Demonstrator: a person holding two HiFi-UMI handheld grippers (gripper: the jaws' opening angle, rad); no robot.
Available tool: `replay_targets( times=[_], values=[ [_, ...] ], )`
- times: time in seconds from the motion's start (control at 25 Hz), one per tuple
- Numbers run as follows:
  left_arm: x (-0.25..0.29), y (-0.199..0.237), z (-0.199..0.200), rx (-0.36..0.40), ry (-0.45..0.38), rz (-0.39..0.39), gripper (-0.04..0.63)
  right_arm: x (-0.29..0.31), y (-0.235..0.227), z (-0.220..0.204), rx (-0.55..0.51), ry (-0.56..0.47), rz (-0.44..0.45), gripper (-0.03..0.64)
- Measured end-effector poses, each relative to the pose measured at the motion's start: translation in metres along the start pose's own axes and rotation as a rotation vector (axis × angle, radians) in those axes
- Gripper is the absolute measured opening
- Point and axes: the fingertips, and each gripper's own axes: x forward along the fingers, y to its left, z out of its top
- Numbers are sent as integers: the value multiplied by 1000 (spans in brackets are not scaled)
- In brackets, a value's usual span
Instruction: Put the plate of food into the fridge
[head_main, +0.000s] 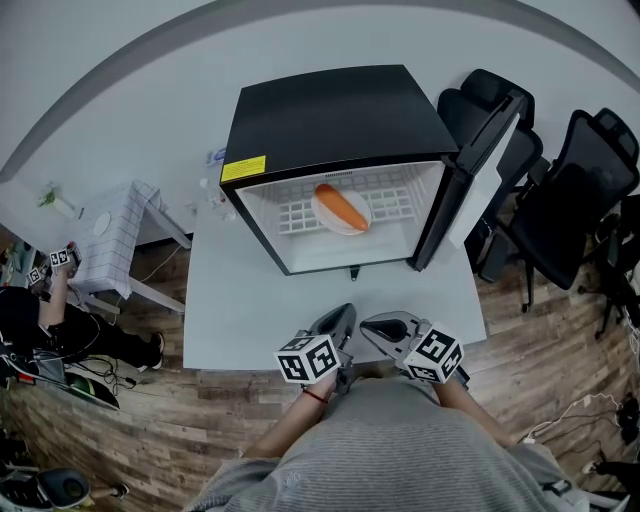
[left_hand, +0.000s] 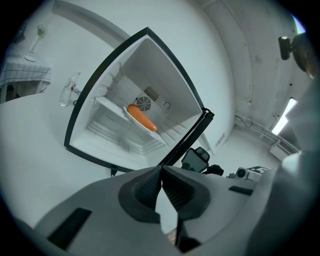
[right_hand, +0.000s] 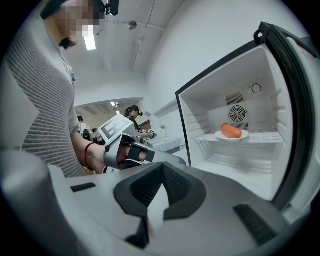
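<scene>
The plate of food (head_main: 341, 208) is set on the shelf (head_main: 396, 205) inside the fridge (head_main: 330, 115), where it can be chilled. The left gripper (head_main: 349, 309) and right gripper (head_main: 367, 325) are held shut and empty above the desk (head_main: 240, 300), since nothing is carried.

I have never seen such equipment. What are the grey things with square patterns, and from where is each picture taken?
There is no robot: a person holds a two-jaw tool in each hand, the left gripper and the right gripper. The patterned cubes are part of them. The head view comes from a camera on the person's head, looking down. The two gripper views come from cameras riding on those tools. On the white table stands a small fridge with its door open. A plate of food sits on its shelf. Both grippers are shut and hold nothing.
</scene>
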Motion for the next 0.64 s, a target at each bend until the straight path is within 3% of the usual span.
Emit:
replay_targets(
  times=[0.24, 0.64],
  values=[
    [4, -12, 7, 102, -15, -25, 11, -8, -4, 7, 2, -22, -22, 12],
    [5, -16, 5, 312, -3, 9, 11, -14, -8, 10, 7, -35, -35, 12]
  ],
)
